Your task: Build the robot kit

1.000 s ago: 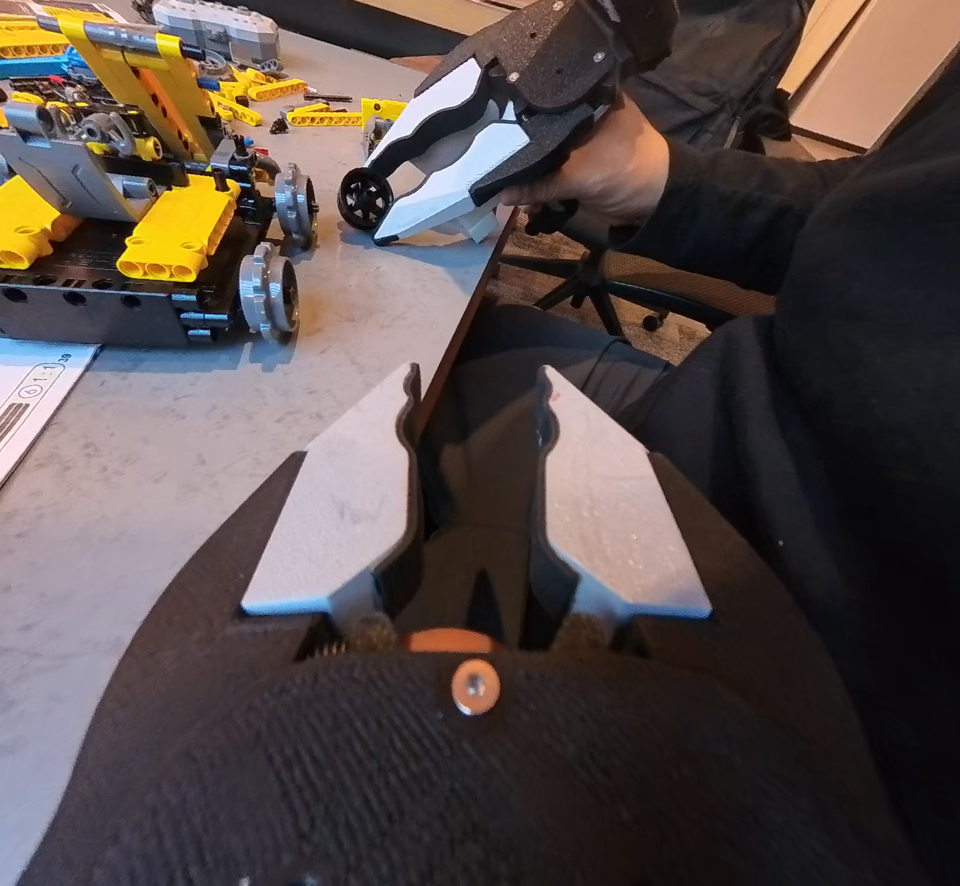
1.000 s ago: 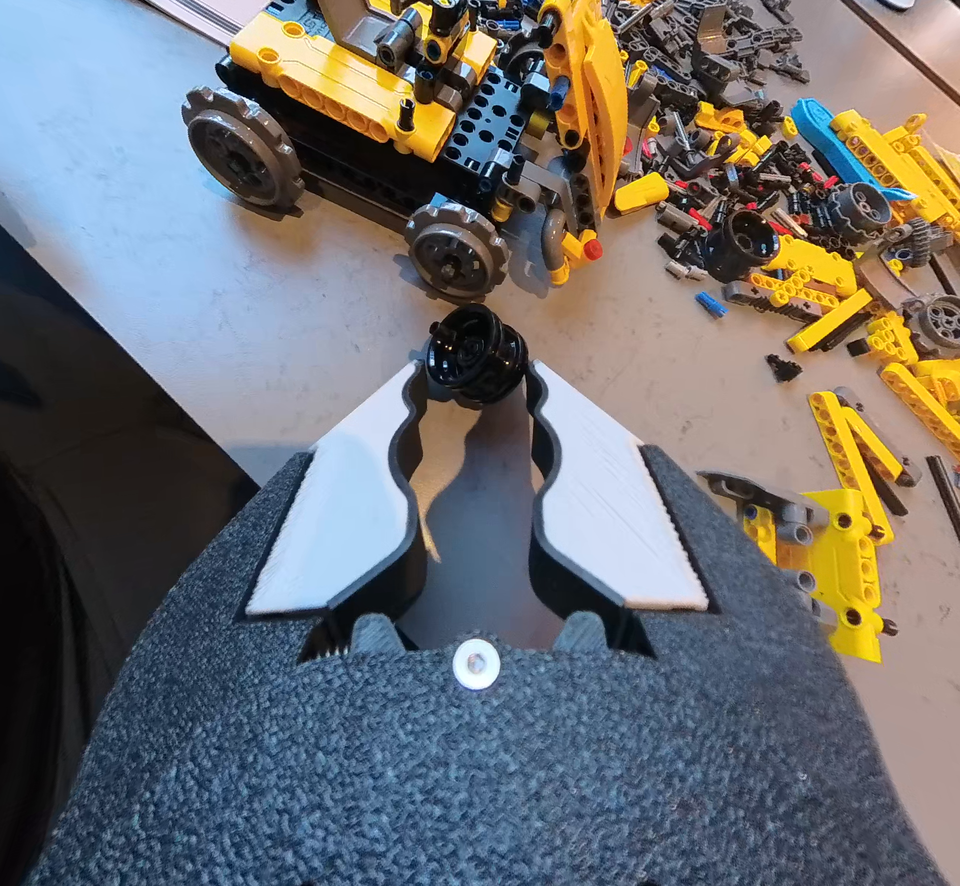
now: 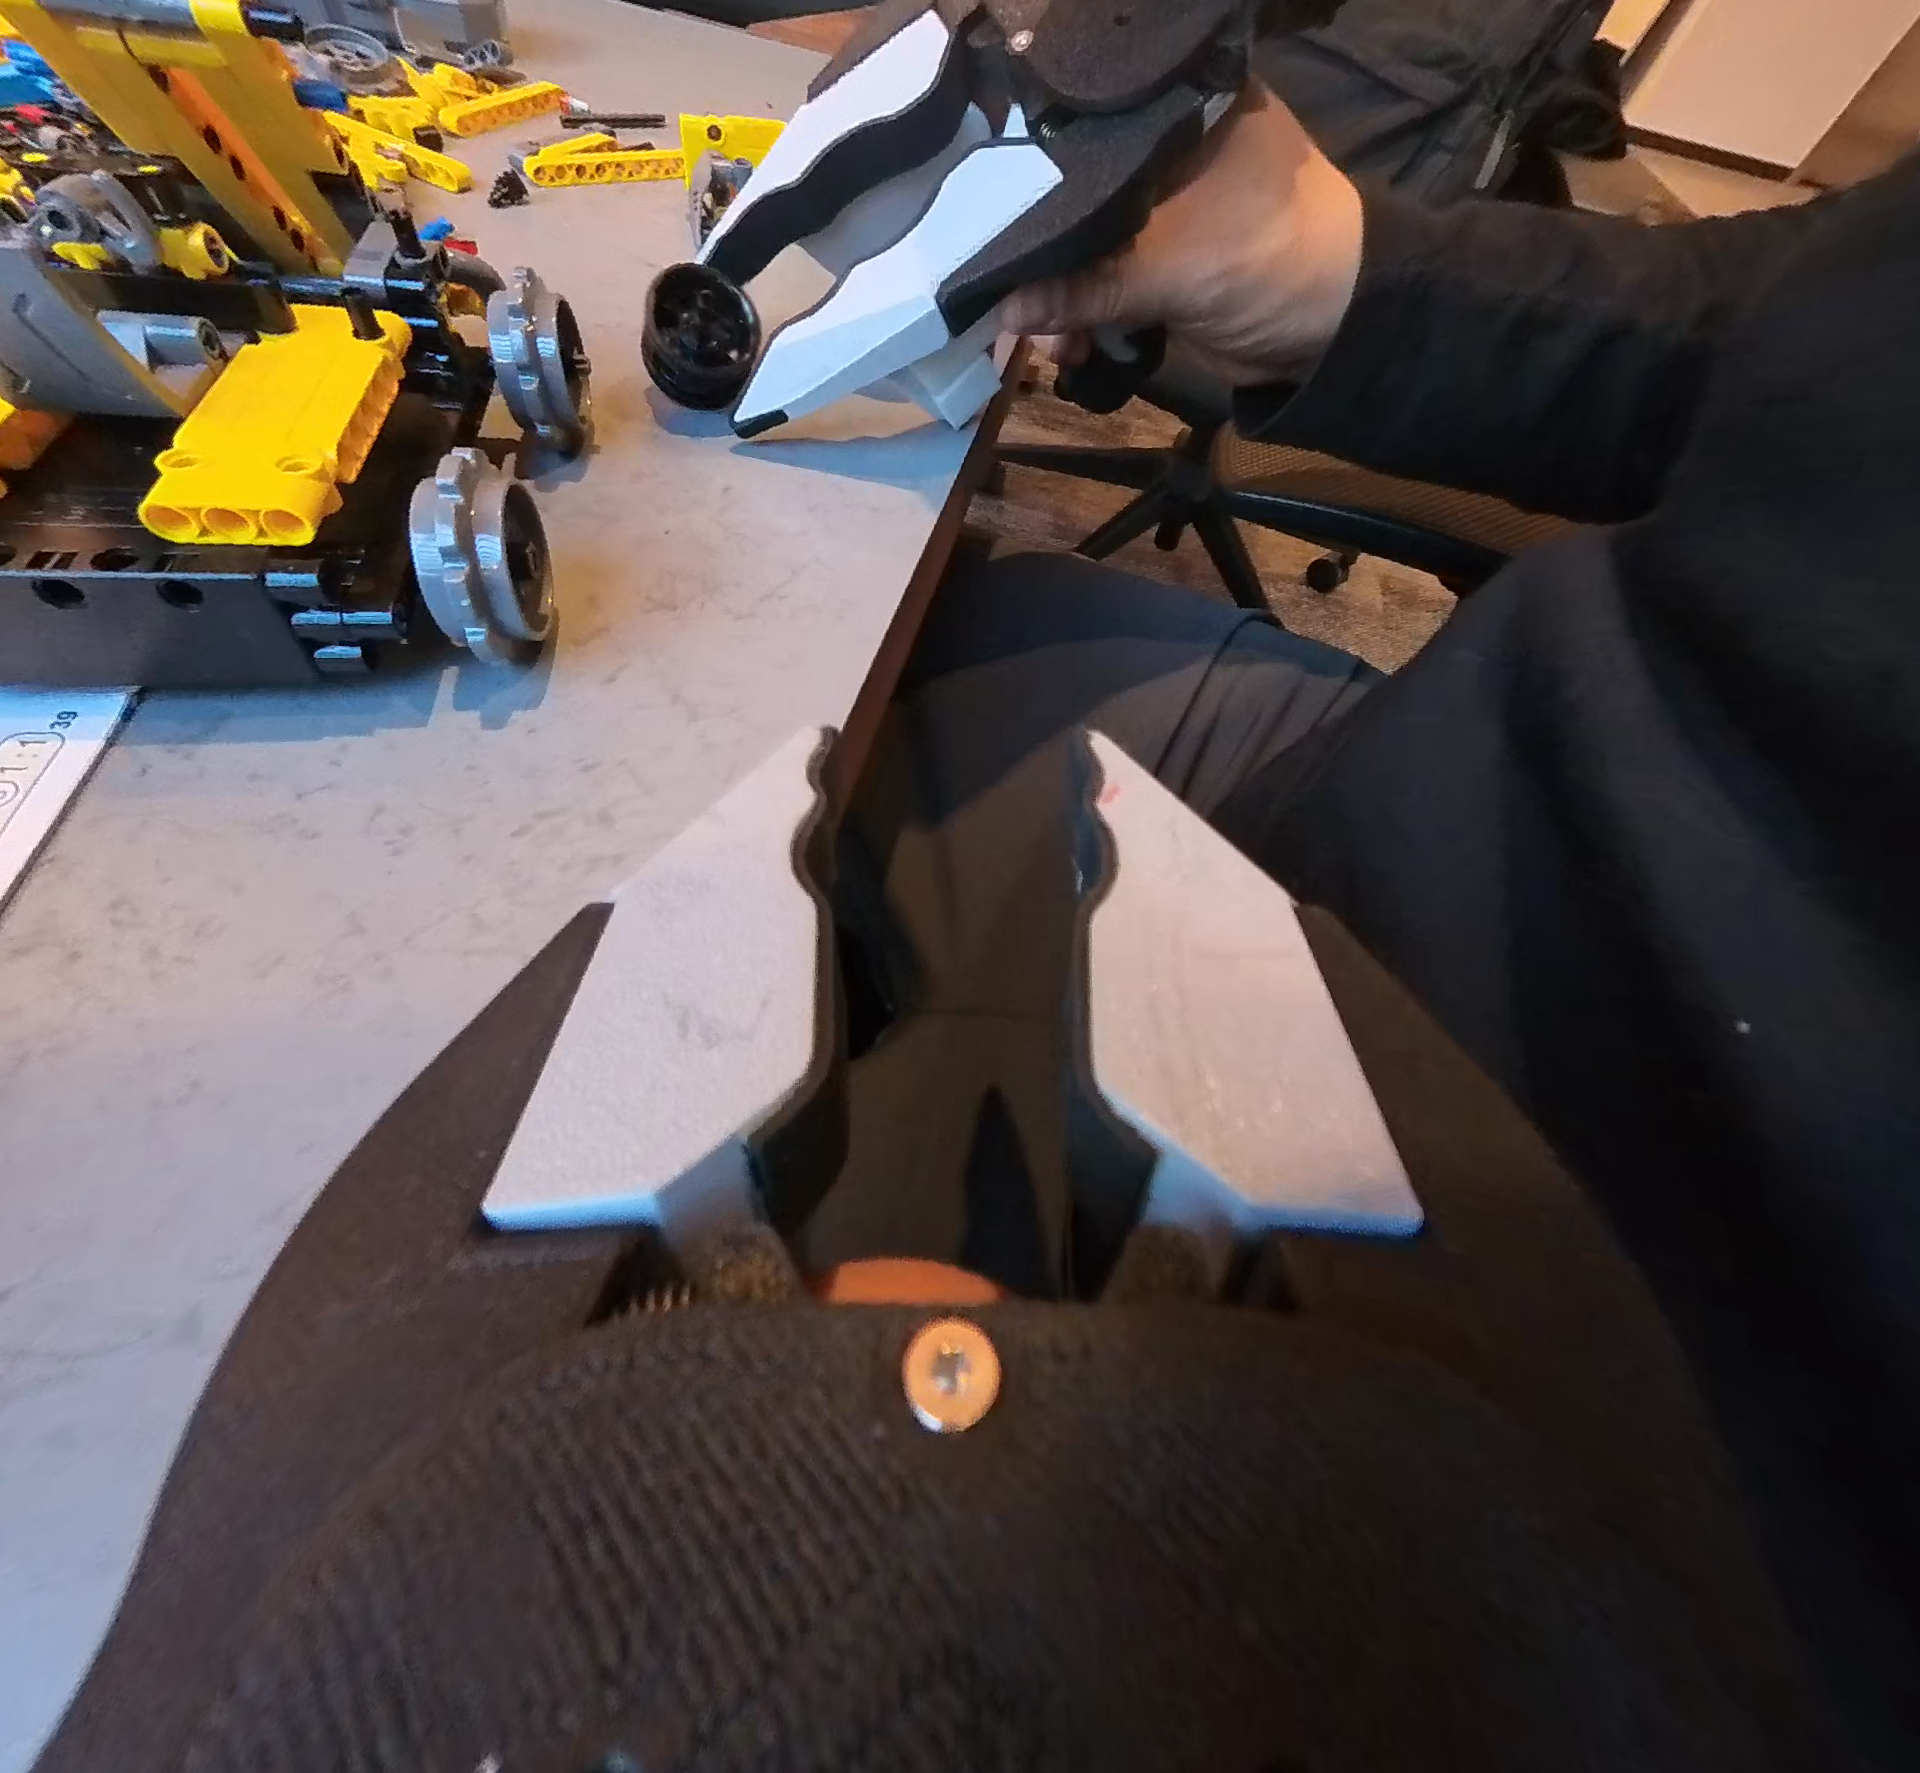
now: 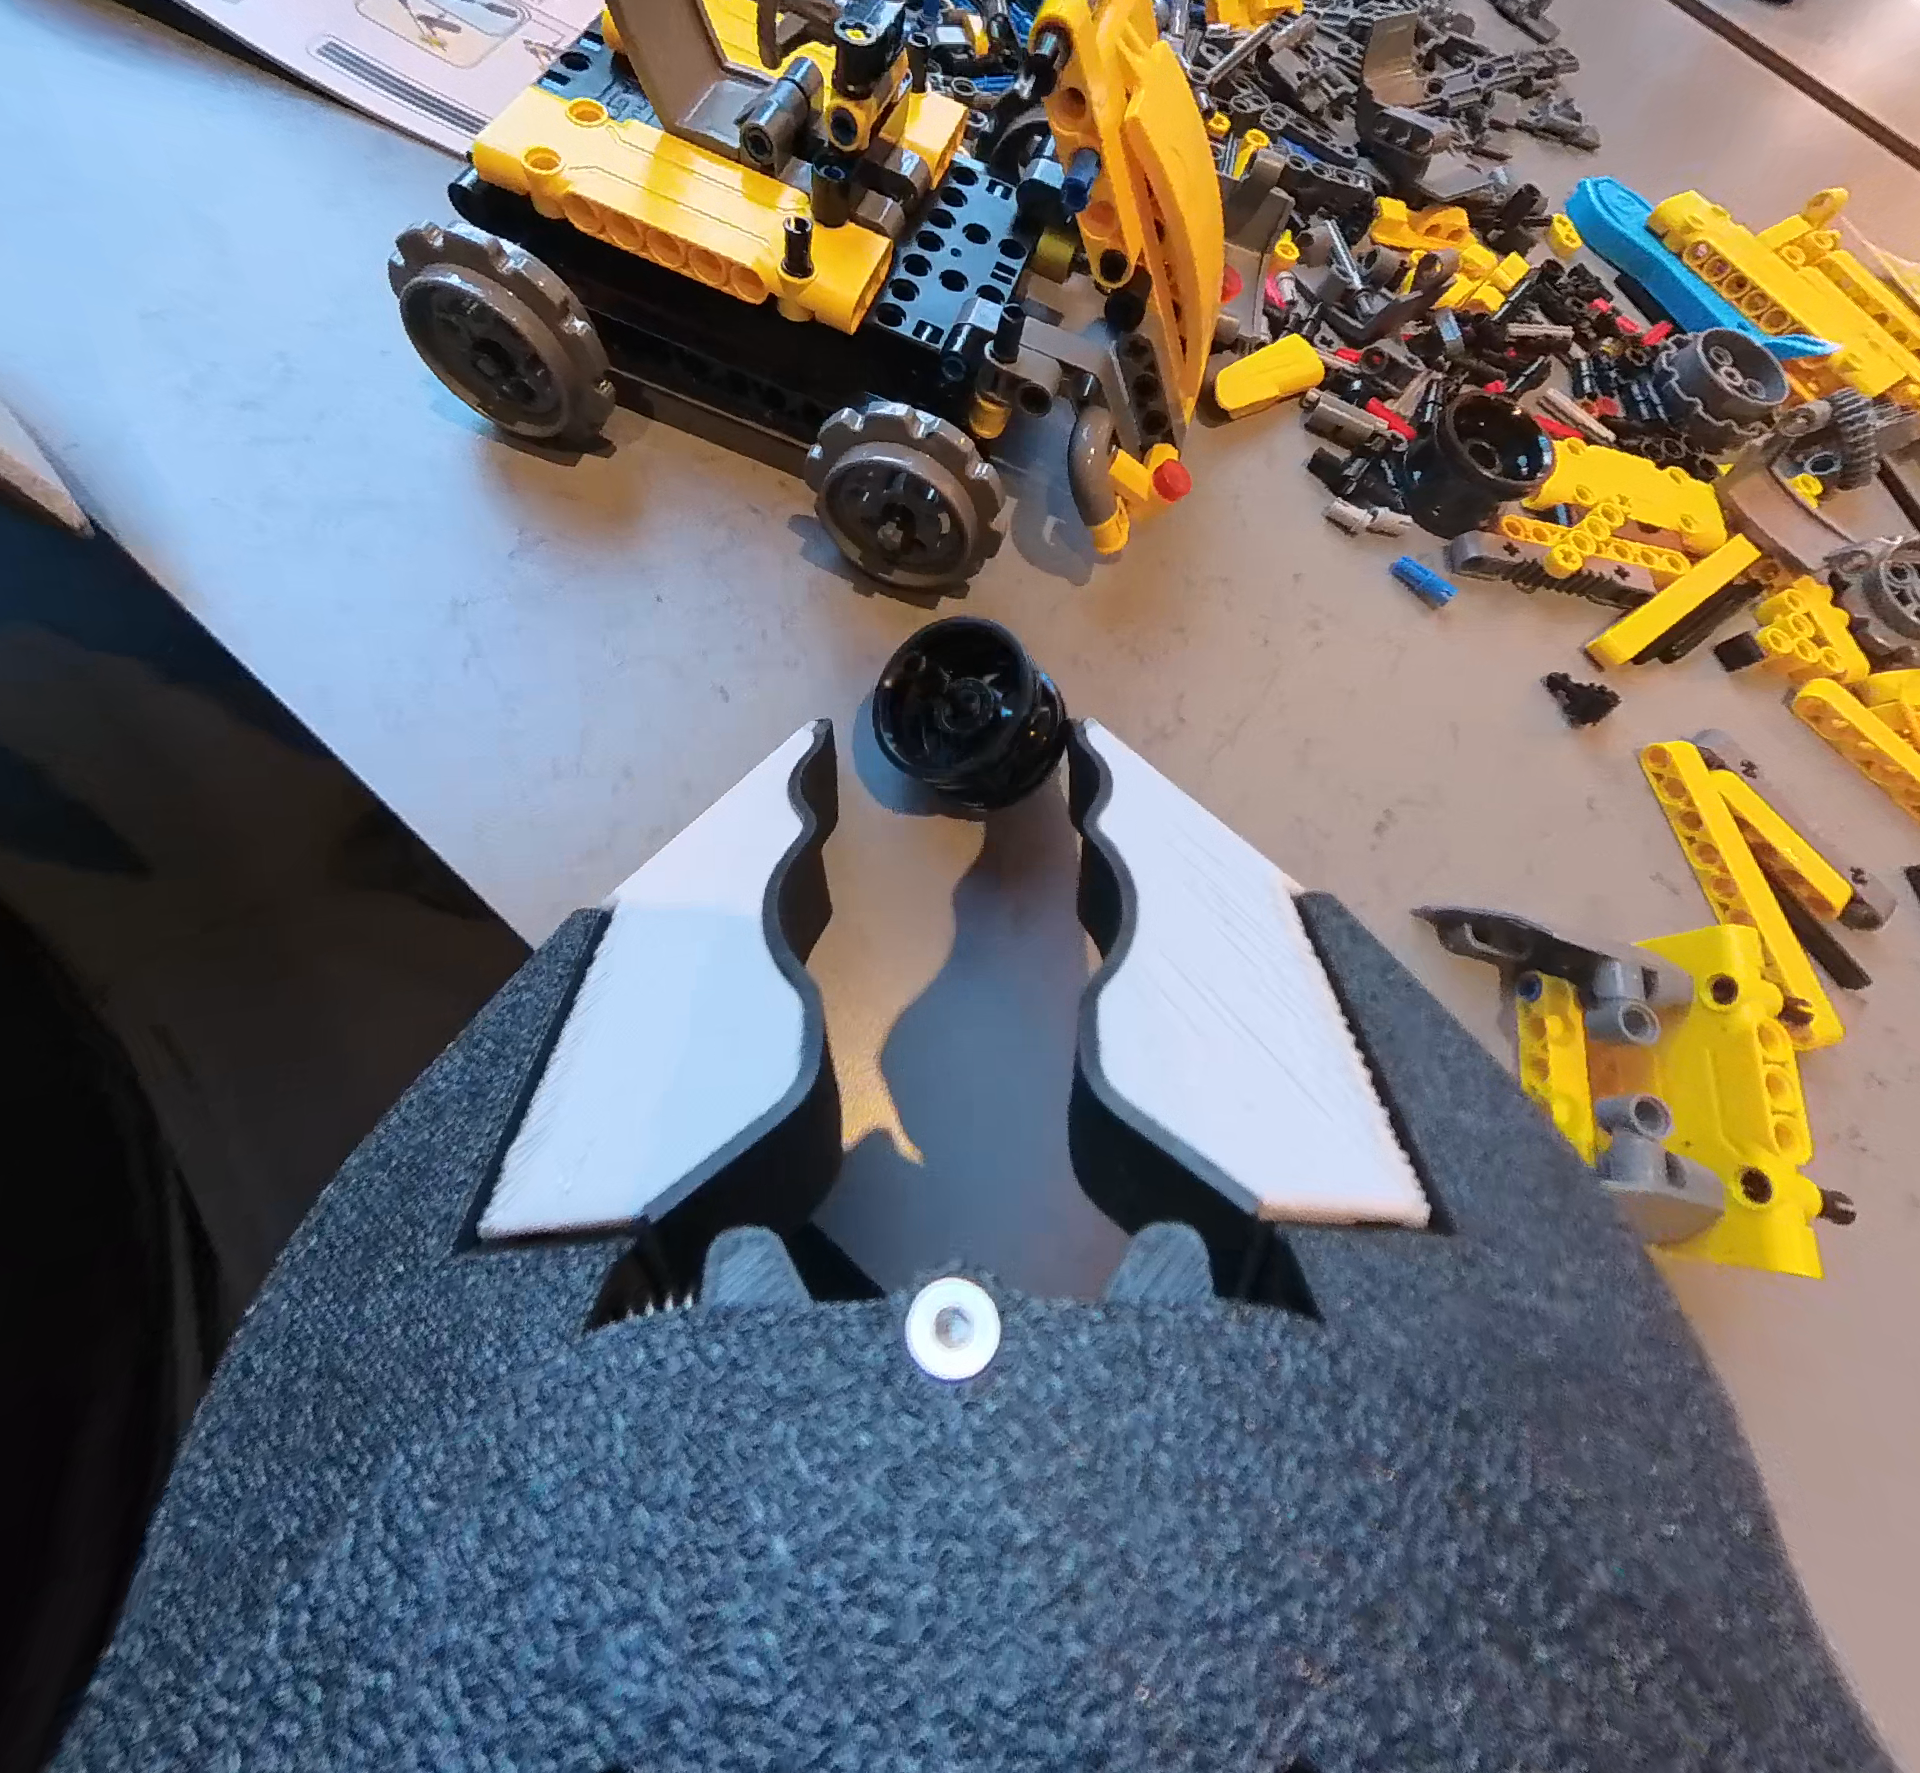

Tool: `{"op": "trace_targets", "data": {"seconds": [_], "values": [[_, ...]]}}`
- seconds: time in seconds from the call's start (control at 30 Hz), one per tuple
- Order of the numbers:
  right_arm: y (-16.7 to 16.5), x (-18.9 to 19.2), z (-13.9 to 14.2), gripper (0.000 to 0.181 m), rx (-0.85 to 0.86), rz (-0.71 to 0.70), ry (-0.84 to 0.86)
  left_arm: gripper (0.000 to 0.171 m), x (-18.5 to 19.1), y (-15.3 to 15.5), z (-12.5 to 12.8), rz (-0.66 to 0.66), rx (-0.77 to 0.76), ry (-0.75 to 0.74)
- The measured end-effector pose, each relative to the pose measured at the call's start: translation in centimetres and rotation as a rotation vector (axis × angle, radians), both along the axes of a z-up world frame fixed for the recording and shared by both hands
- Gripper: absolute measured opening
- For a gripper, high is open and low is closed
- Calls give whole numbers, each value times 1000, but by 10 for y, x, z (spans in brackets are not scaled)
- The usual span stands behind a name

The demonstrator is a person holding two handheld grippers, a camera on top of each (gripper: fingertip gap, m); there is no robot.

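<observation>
Black wheel (image 4: 966,736); yellow-black vehicle (image 4: 769,269) (grey wheels); grey table (image 4: 312,476).

Warm, fairly dim indoor light falls from the upper right — the grey table (image 4: 312,497) carries soft shadows under the toy vehicle (image 4: 790,269). Both views bend at the edges; near foreground and right-view corners look slightly soft.

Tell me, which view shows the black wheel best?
The right wrist view: the black wheel lies close, face up, between the right claw's tips. The left wrist view shows it farther off, partly hidden behind that claw.
</observation>
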State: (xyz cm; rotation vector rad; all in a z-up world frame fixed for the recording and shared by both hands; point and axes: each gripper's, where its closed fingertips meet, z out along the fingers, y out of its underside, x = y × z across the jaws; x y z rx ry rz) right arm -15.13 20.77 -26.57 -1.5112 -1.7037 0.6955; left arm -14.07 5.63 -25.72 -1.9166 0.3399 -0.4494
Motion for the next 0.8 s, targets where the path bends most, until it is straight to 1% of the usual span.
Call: {"op": "trace_targets", "data": {"seconds": [0.27,0.57,0.6,0.63,0.8], "values": [[1,1,-1,40,-79,-10,16,43,1,0,-4,-6,-14,17],[4,-3,-1,40,-46,-8,14,42,2,0,-7,-14,-28,17],[4,-3,-1,39,-48,-7,12,42,2,0,-7,-14,-28,18],[4,-4,-1,32,-51,-2,9,42,2,0,-7,-15,-28,19],[0,-4,4,32,-30,18,28,42,2,-1,-6,-15,-26,24]]}}
